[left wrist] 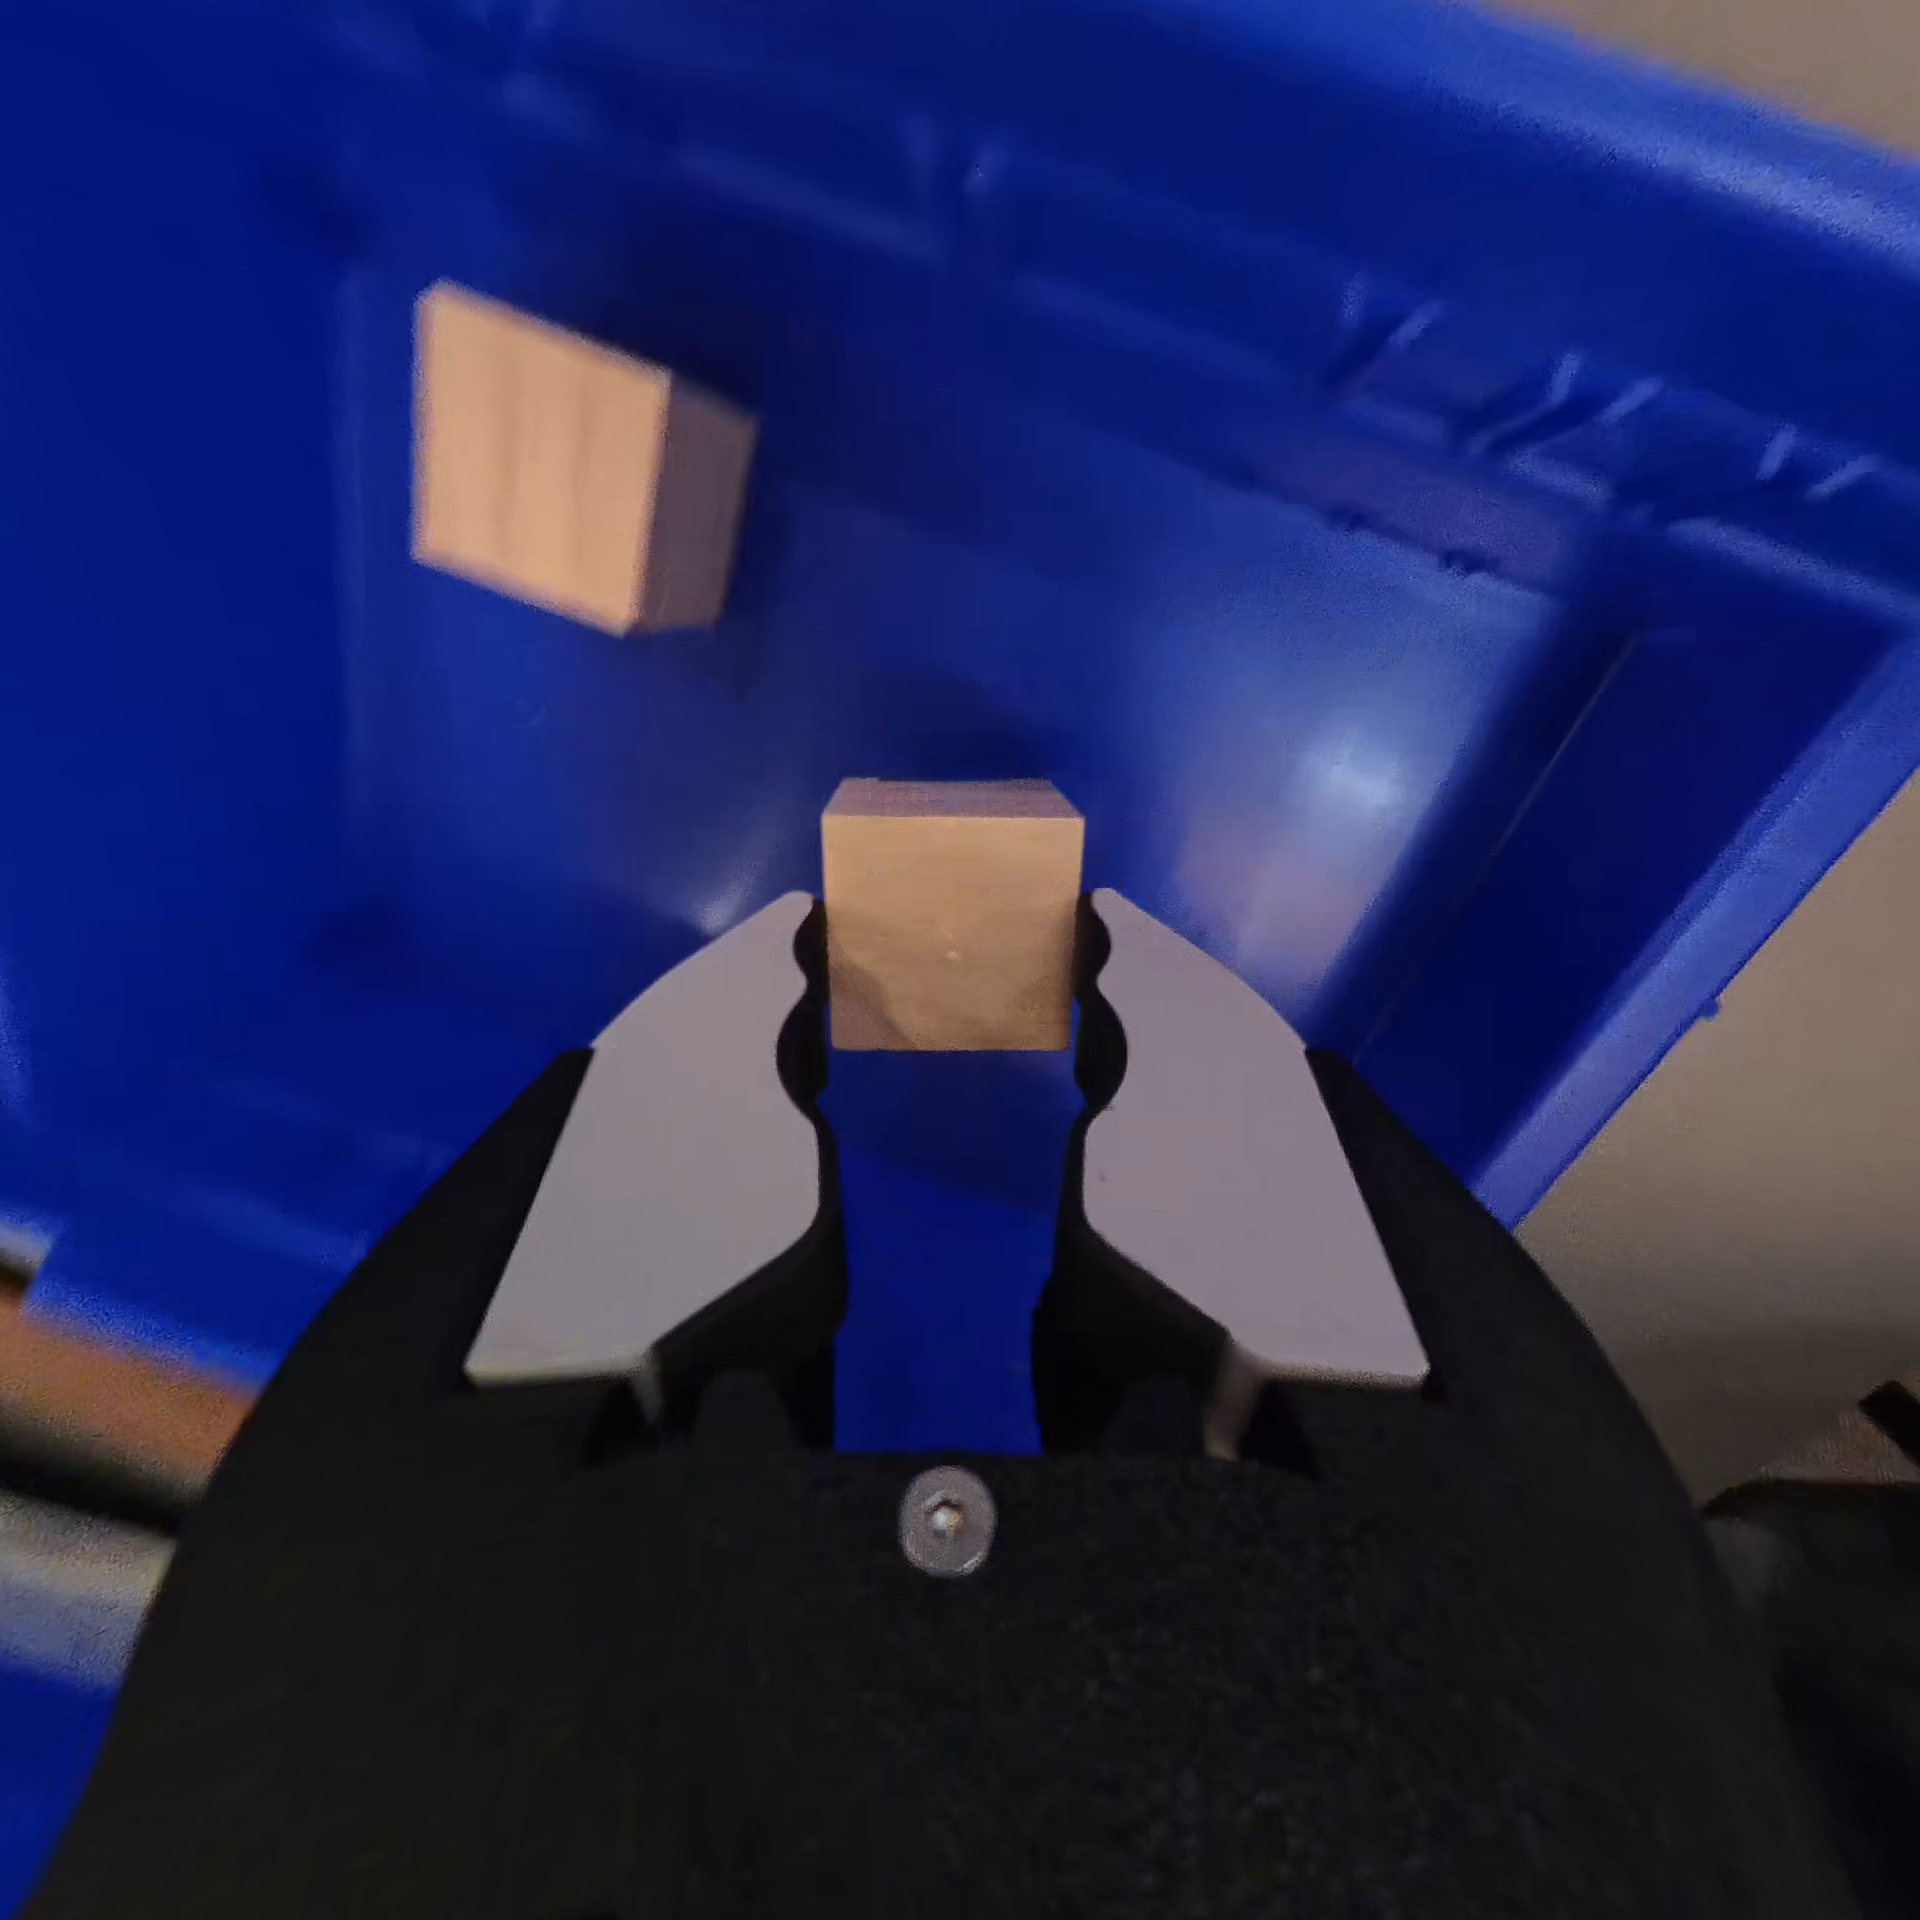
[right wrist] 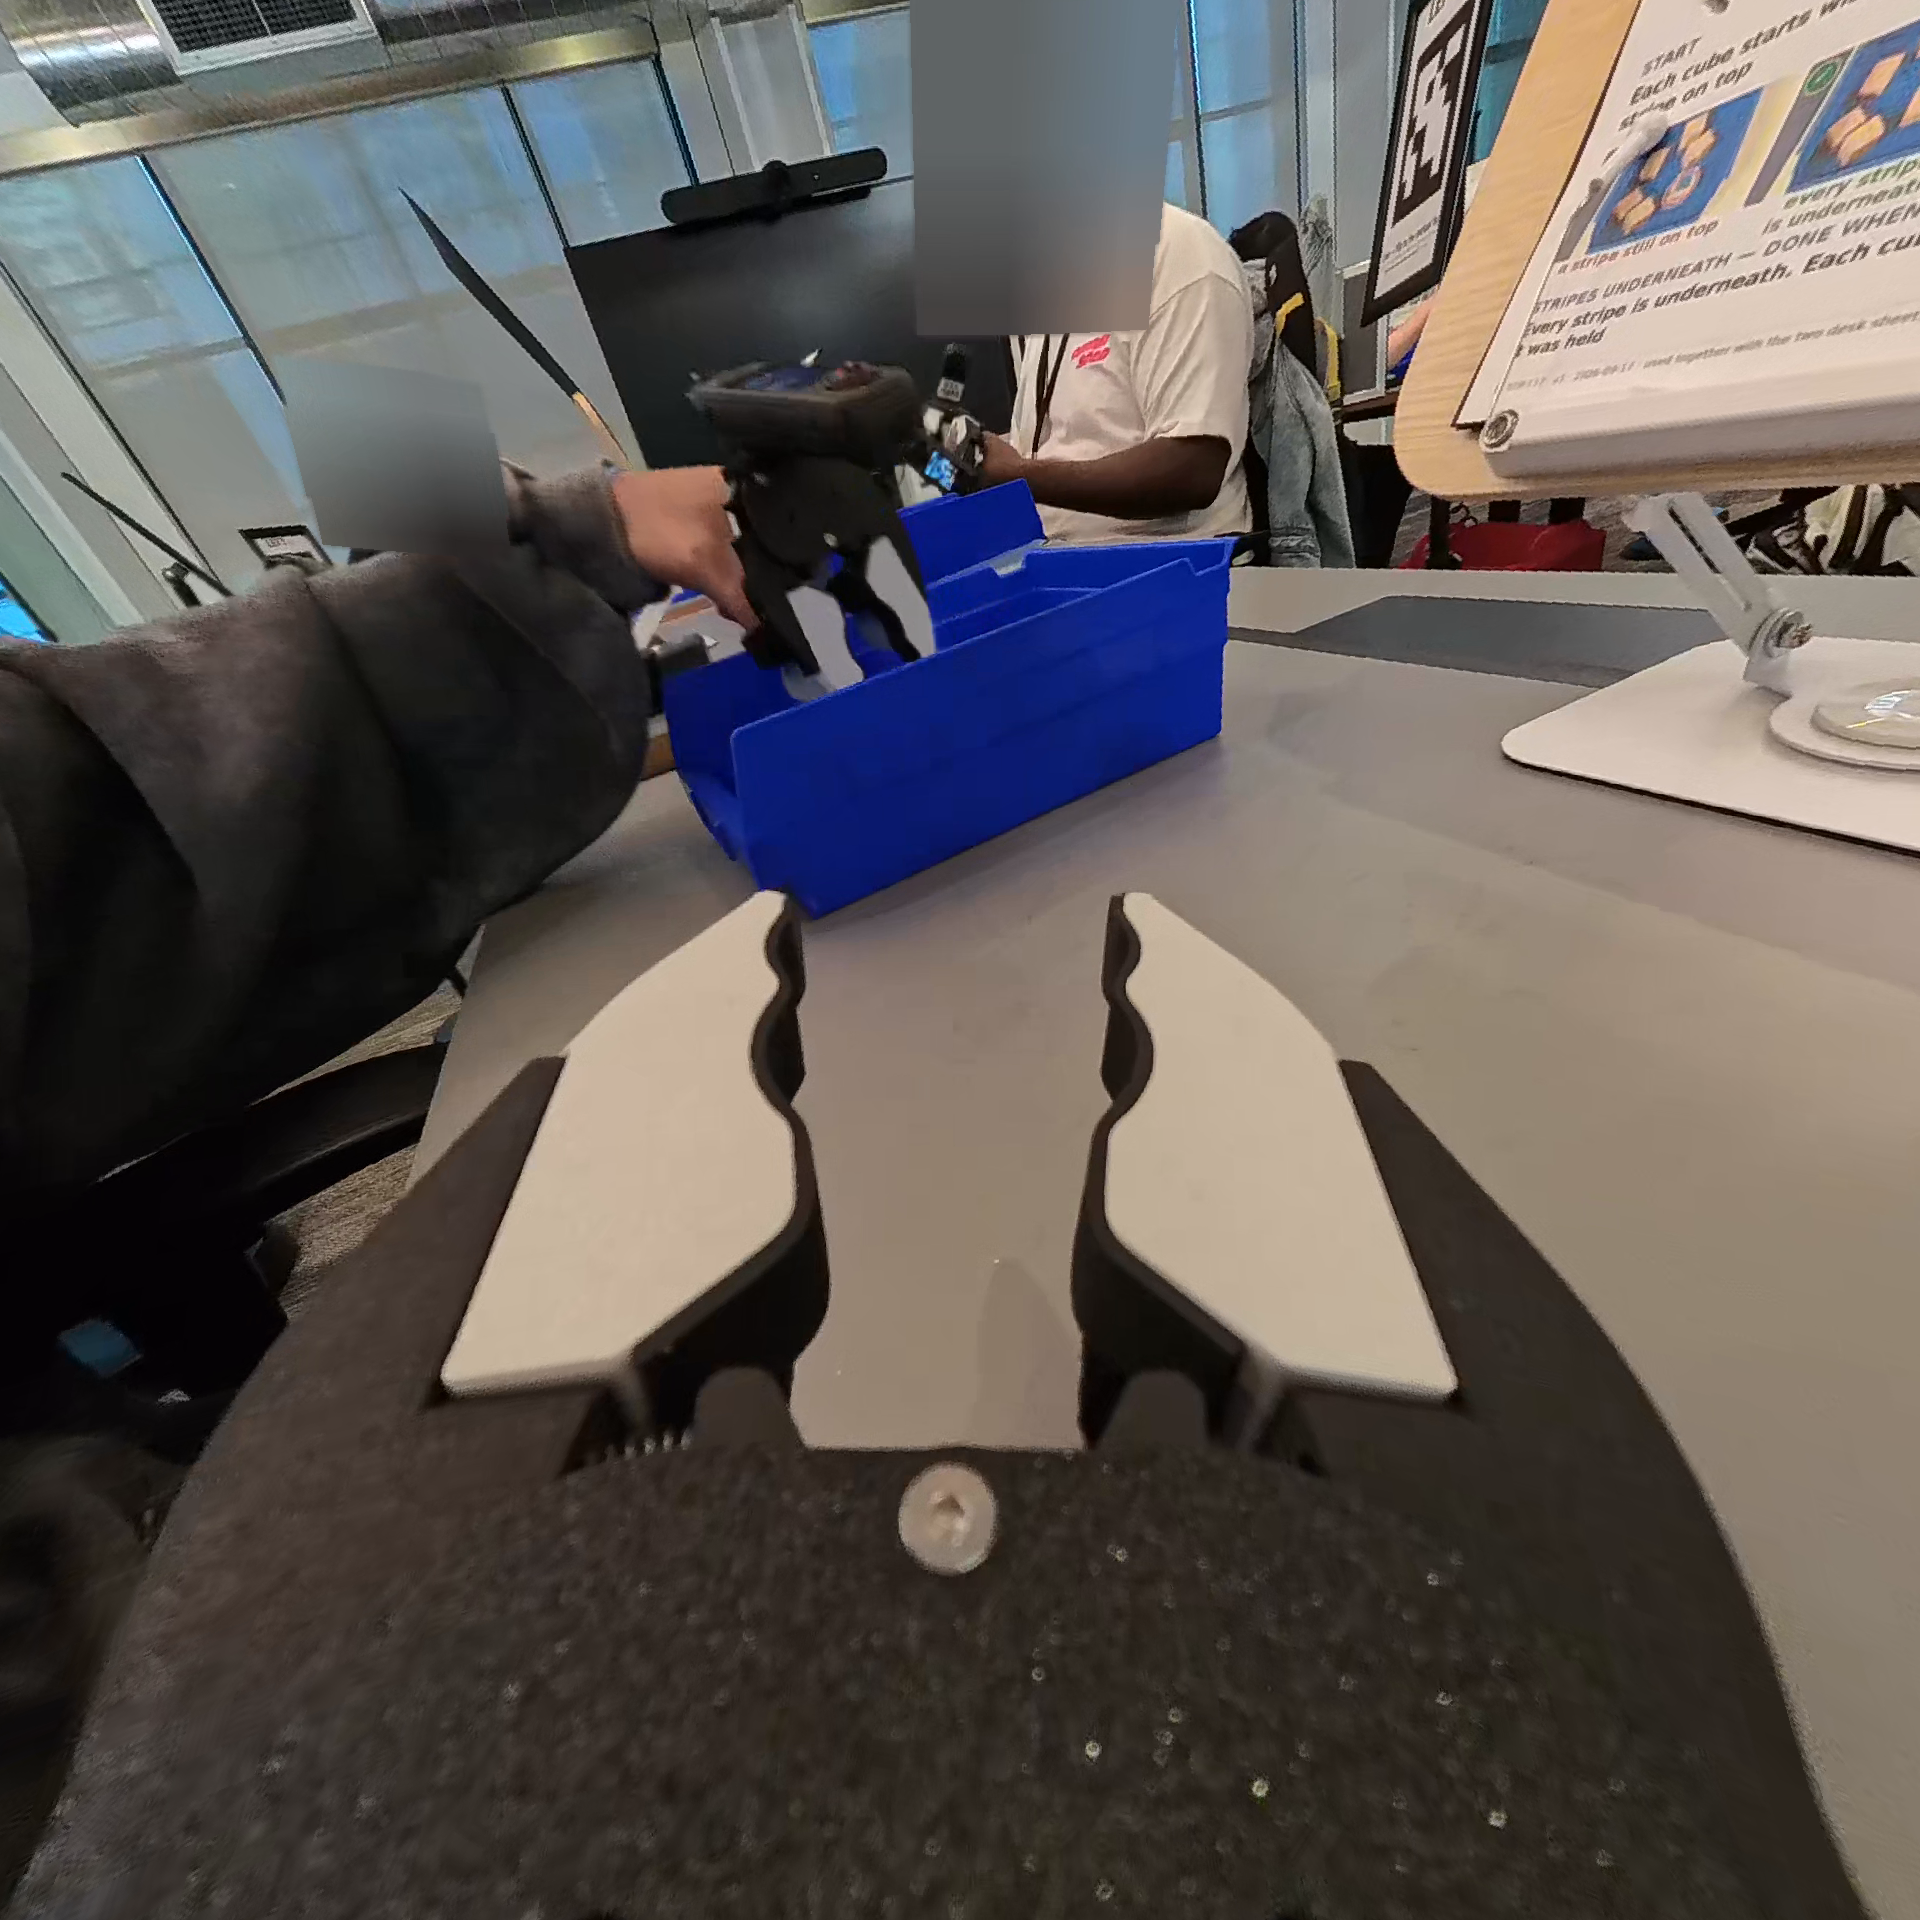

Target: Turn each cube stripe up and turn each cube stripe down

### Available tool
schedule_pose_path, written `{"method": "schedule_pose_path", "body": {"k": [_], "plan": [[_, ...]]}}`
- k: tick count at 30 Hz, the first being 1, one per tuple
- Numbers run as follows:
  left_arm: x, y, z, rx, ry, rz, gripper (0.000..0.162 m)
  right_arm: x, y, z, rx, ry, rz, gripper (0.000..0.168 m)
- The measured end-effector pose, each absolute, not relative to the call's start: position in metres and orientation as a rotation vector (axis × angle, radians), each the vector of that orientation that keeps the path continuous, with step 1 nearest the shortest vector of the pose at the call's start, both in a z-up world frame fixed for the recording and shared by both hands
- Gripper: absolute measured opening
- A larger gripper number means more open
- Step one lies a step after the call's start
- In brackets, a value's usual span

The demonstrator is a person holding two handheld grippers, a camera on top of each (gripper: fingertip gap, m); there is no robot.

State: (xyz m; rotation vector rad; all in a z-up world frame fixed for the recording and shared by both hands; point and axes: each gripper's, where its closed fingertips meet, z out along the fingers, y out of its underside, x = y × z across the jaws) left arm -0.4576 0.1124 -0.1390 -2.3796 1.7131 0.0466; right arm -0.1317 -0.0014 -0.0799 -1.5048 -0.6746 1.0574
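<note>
In the left wrist view, a loose wooden cube lies at upper left on the floor of the blue bin. At centre my left tool is clamped on a second cube — no stripe shows on either. In the right wrist view my right tool hangs spread wide and empty over the grey bench — the bin sits above centre.

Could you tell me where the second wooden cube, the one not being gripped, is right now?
In the left wrist view, the loose plain wooden cube lies on the floor of the blue plastic bin, up and to the left of the cube held in the left gripper.
</note>
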Motion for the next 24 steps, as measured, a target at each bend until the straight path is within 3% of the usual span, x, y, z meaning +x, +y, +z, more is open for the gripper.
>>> {"method": "schedule_pose_path", "body": {"k": [5,9,18,24], "plan": [[-0.502,0.121,-0.072,-2.370,1.246,0.330,0.044,-0.129,0.001,-0.079,-1.506,-0.662,1.038,0.055],[-0.482,0.106,-0.029,-2.260,0.926,0.314,0.044,-0.124,0.003,-0.075,-1.494,-0.639,1.019,0.052],[-0.255,0.040,-0.027,-2.081,0.753,-0.783,0.044,-0.109,0.005,-0.066,-1.465,-0.503,1.157,0.055],[-0.151,0.013,-0.018,-1.831,0.536,-1.769,0.043,-0.104,0.008,-0.063,-1.451,-0.385,1.386,0.066]]}}
